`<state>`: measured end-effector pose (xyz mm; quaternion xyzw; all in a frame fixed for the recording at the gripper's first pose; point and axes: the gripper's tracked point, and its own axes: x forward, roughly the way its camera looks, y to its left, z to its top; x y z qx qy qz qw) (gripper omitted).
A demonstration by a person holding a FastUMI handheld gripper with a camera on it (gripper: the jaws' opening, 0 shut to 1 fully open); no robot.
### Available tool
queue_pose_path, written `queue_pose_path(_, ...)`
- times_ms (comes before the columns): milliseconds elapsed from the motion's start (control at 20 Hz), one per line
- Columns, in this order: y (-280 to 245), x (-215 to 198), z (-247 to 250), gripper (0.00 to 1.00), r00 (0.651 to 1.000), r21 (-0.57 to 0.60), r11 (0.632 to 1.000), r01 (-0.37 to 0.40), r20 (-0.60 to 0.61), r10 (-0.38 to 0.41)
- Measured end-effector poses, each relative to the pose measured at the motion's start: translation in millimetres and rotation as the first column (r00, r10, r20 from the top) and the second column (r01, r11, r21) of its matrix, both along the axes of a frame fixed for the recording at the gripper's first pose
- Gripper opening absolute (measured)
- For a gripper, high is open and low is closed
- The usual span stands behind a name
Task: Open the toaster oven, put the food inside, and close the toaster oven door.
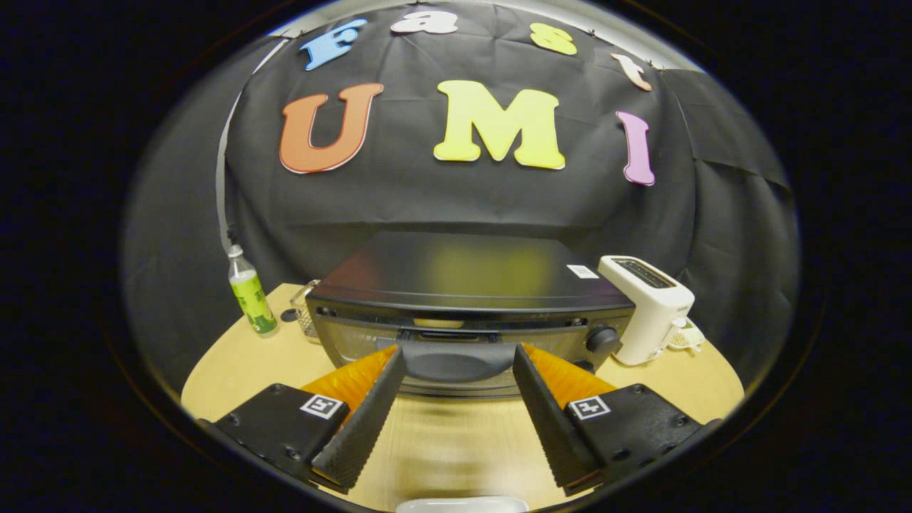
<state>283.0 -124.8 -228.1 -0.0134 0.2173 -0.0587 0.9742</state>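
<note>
Black cloth wall, pale wooden table

The tool is showing two wedge-shaped fingers with finely ribbed inner faces, spread wide apart. Each is sitting on a black block with dark screws, wearing a small square black-and-white marker.

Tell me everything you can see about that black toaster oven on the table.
The toaster oven is a wide black box with a glossy flat top, standing upright on the wooden table. Its glass door looks about shut, with a broad dark handle across the front and a round knob beside it. The open claw has a finger at each end of the handle. A white toaster stands close by.
</note>
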Motion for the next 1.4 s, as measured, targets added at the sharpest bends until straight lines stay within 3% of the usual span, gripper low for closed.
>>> queue_pose_path(250,-3,8,22,1.0,0.999,0.004,1.0,0.004,0.049,-0.004)
queue_pose_path(500,4,-17,66,1.0,0.993,-0.013,1.0,-0.009,0.116,0.011)
queue_pose_path(1050,10,-162,186,0.99,0.938,0.004,1.0,-0.006,0.347,0.004)
queue_pose_path(1400,13,-243,204,0.99,0.904,0.005,1.0,-0.015,0.428,0.012)
